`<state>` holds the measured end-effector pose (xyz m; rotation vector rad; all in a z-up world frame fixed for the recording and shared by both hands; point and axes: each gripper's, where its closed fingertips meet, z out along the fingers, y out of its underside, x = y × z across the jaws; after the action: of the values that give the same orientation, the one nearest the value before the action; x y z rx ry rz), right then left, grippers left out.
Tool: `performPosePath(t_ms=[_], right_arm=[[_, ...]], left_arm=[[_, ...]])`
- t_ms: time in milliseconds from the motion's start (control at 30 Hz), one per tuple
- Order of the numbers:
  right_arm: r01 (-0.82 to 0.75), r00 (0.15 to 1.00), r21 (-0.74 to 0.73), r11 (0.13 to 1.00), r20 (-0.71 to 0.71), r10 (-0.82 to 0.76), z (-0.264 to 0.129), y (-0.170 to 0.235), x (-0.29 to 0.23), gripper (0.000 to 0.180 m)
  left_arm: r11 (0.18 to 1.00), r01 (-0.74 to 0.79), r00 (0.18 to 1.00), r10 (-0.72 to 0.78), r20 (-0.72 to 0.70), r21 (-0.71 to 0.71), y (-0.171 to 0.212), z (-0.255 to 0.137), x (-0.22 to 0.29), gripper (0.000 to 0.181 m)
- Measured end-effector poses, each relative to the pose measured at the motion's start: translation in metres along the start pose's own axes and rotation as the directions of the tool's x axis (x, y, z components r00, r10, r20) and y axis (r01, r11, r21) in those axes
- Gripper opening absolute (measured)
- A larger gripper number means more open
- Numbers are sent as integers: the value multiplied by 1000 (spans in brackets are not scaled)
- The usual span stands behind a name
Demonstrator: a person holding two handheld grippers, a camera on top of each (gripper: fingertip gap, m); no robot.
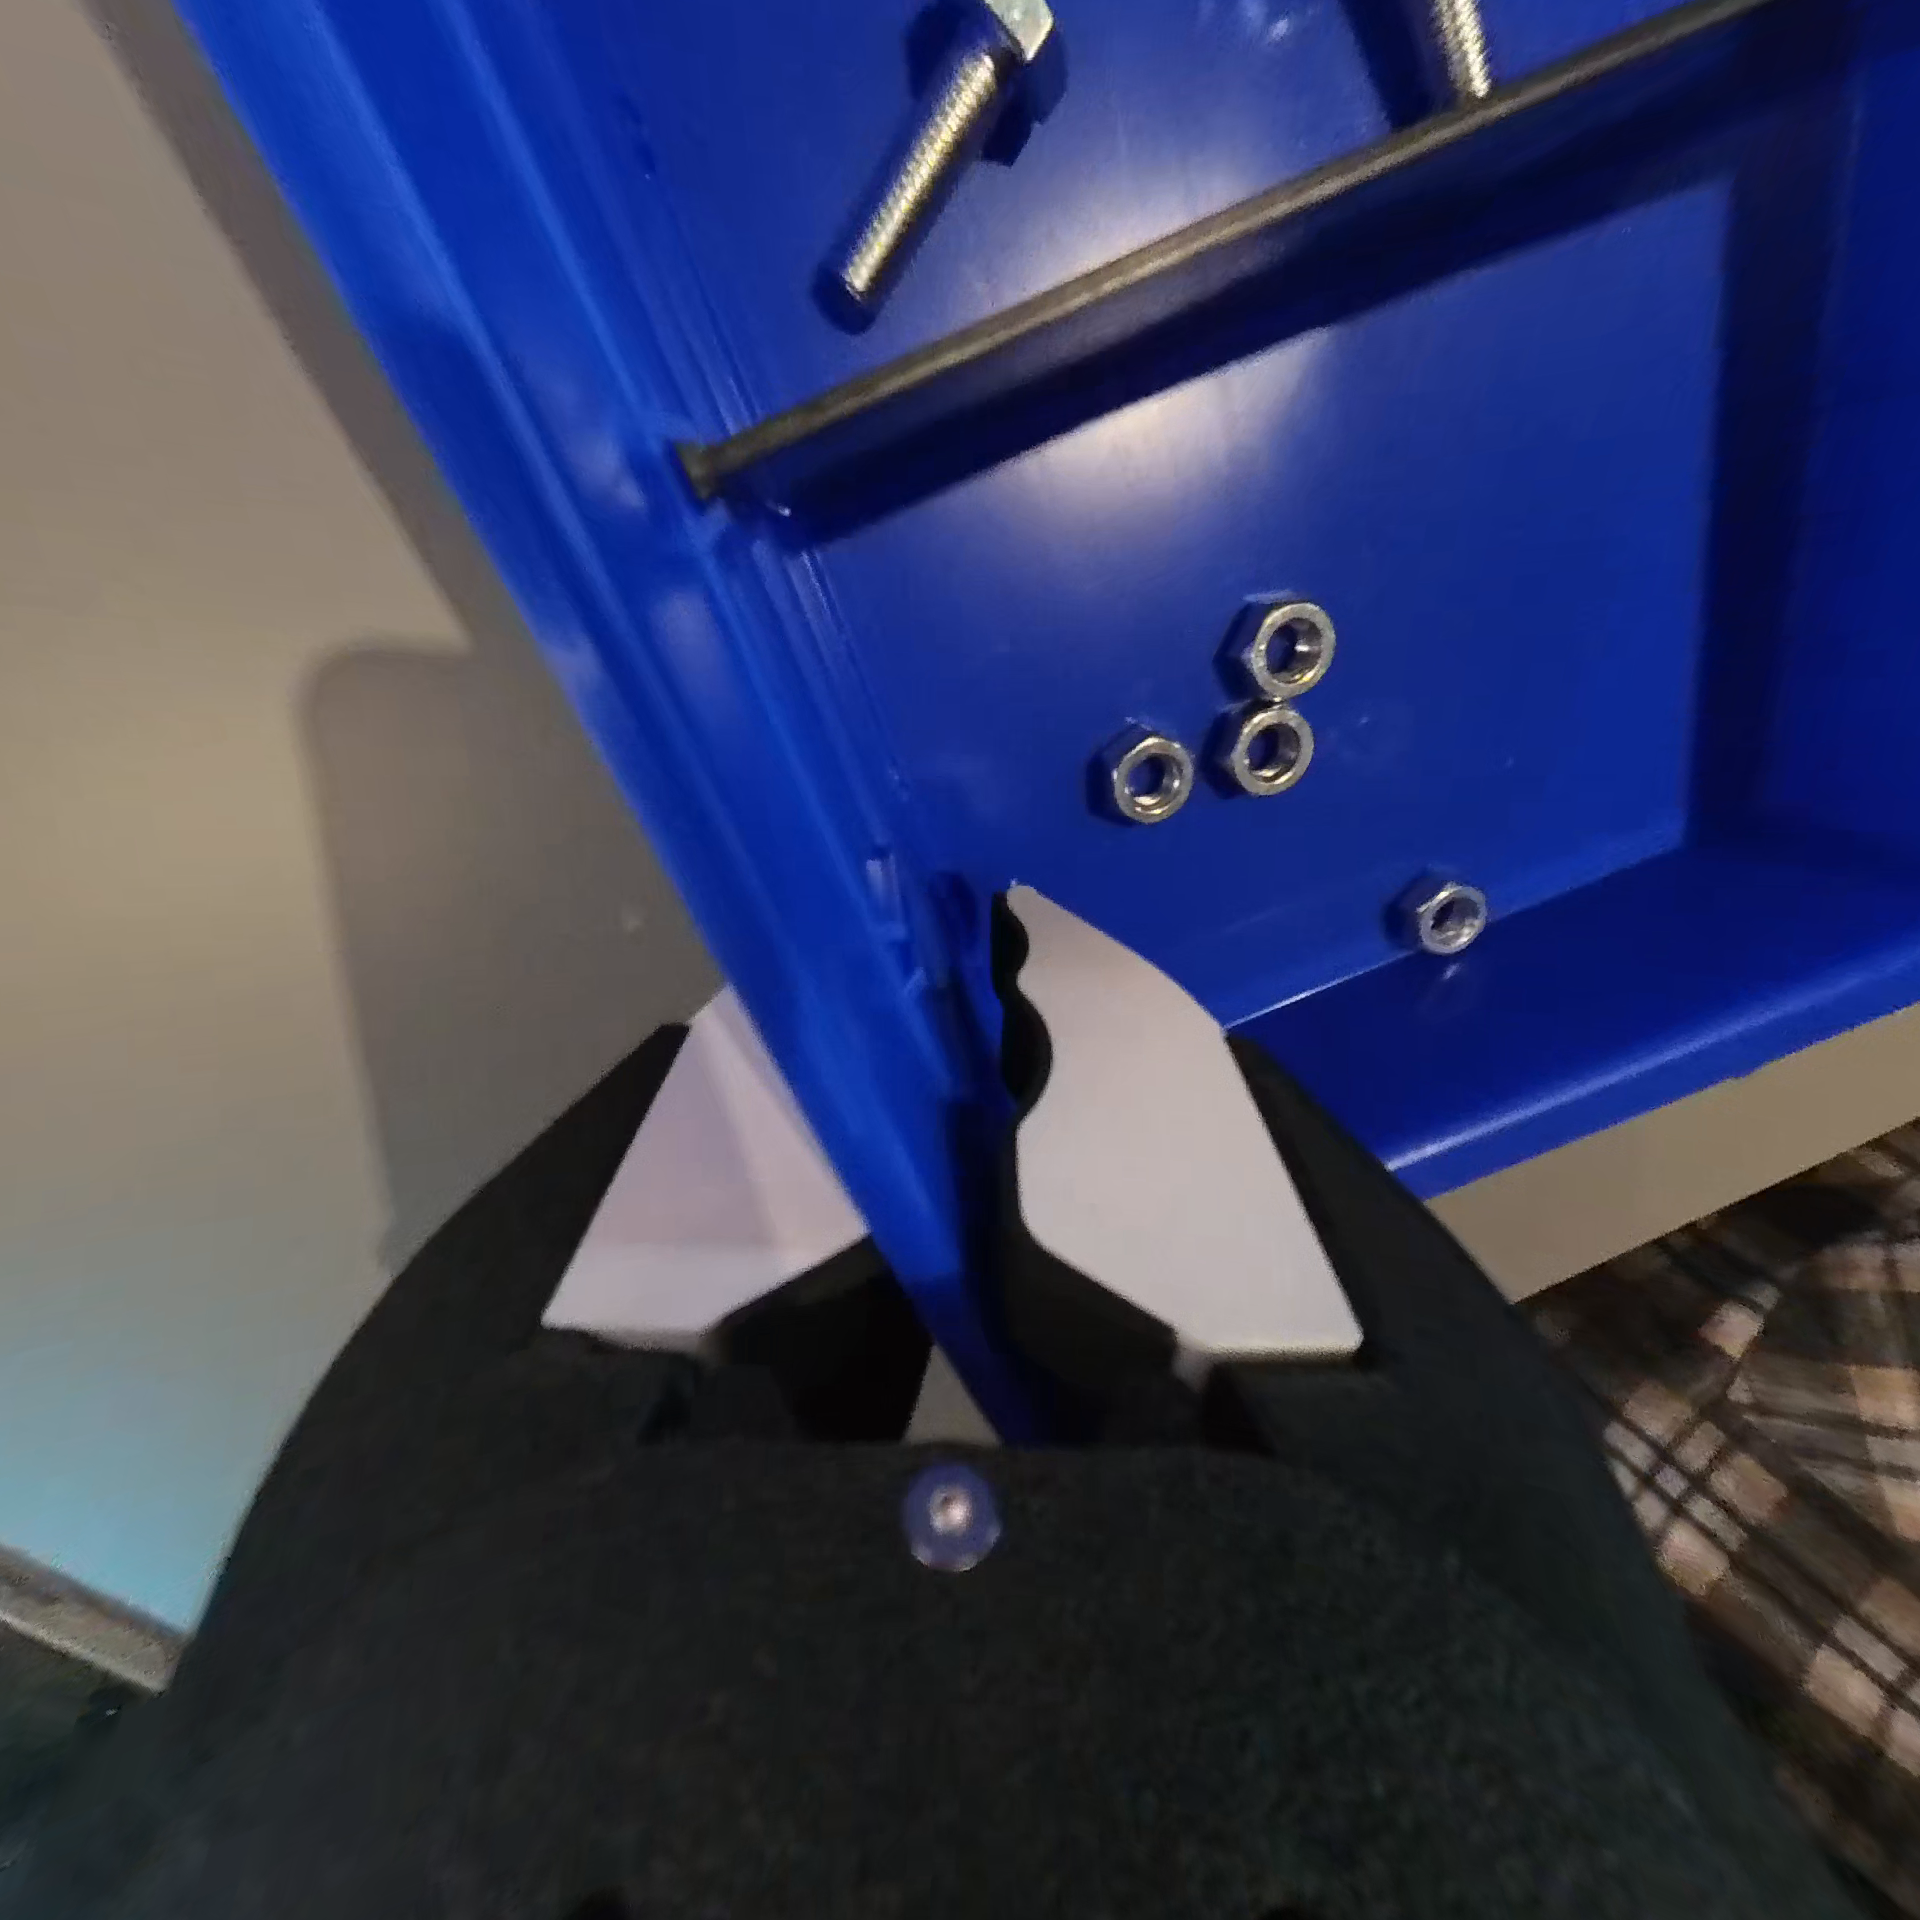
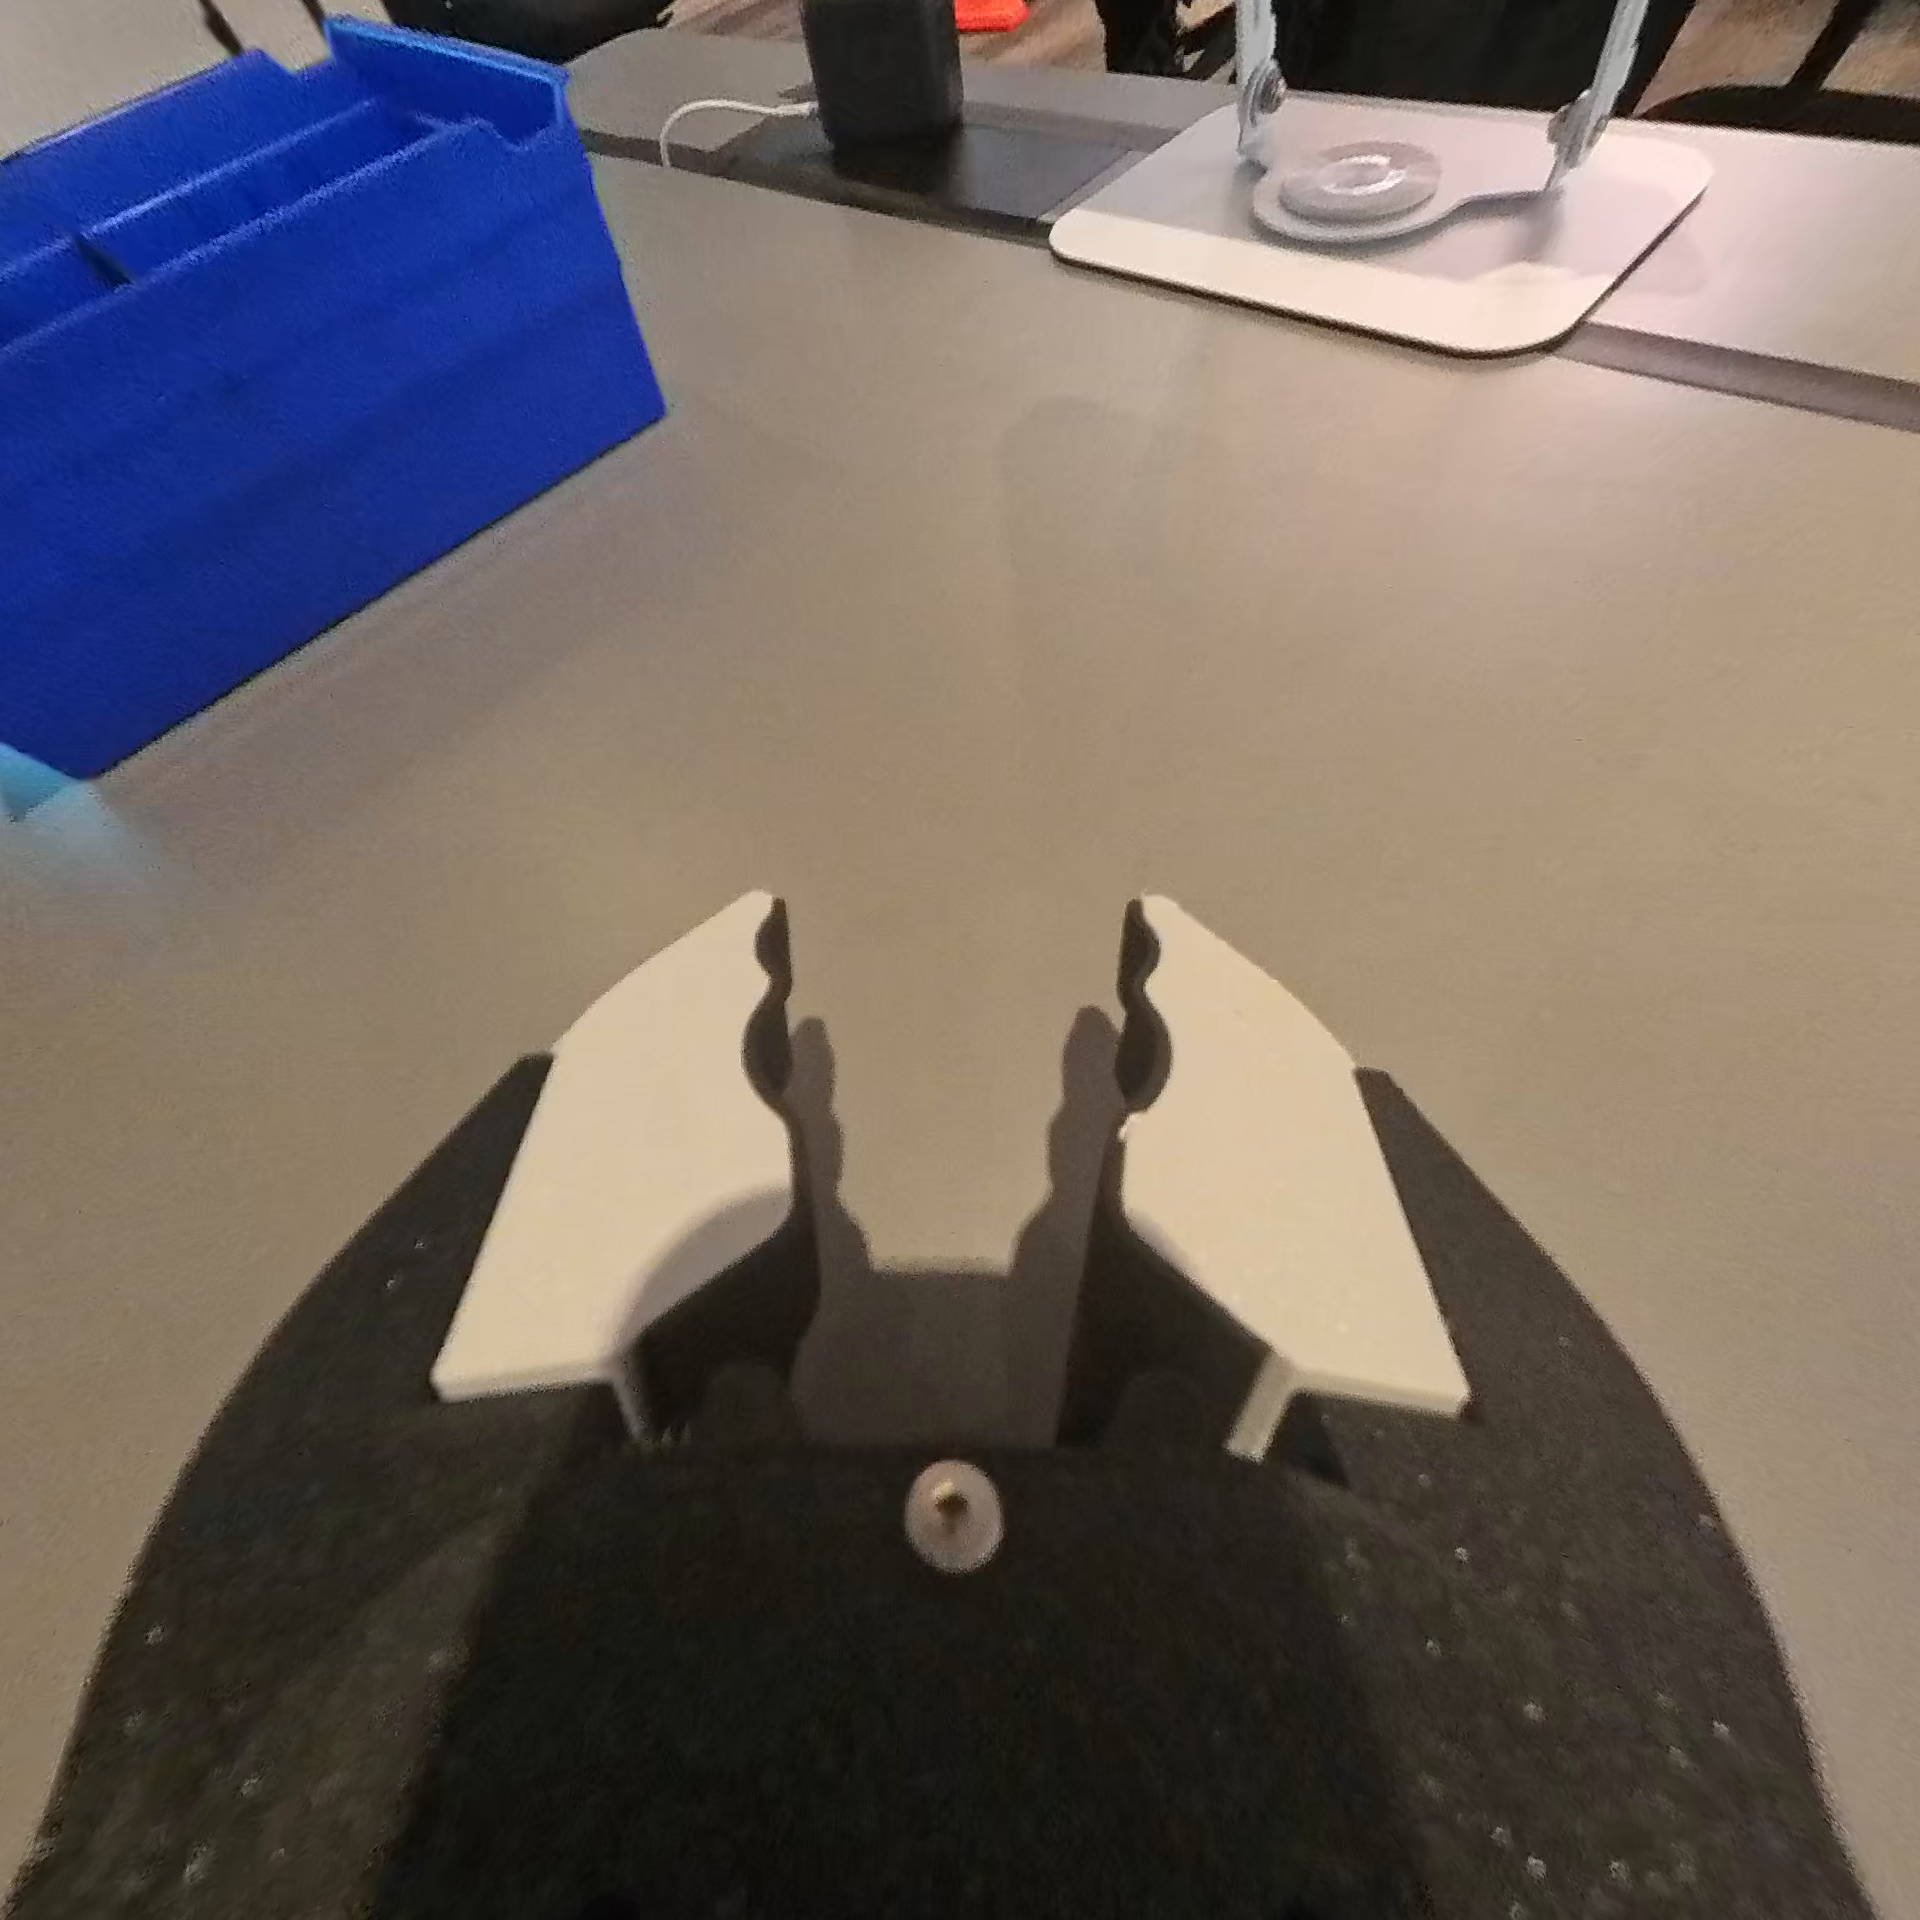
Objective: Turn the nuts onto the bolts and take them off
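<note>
Your left gripper (image 1: 961, 1049) clamps the blue bin's wall (image 1: 831, 935), steadying it, so your empty, spread right gripper (image 2: 954, 914) can reach the nuts (image 1: 1262, 748).

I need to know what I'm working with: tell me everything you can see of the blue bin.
The blue bin looks like glossy moulded plastic, open-topped, with a black divider splitting it into compartments. The near compartment holds four loose nuts; bolts lie beyond the divider. The left gripper is clamped on its side wall. In the right wrist view it stands on the grey table.
</note>
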<state>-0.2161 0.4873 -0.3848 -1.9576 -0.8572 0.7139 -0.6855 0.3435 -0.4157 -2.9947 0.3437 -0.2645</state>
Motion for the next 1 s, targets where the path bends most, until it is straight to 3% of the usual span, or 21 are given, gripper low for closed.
performPosePath(t_ms=[33, 533, 1000], right_arm=[[-2, 1000, -4, 1000, 8, 2, 0, 1, -1, 60], [3, 1000, 21, 1000, 23, -4, 2, -4, -6, 56], [3, 1000, -15, 1000, 28, -3, 12, 4, -8, 53]], left_arm=[[1000, 12, 1000, -12, 5, 3, 4, -2, -5, 12], [983, 179, 983, -180, 29, 42, 91, -34, -117, 13], [992, 127, 992, -127, 25, 26, 112, -45, -167, 13]])
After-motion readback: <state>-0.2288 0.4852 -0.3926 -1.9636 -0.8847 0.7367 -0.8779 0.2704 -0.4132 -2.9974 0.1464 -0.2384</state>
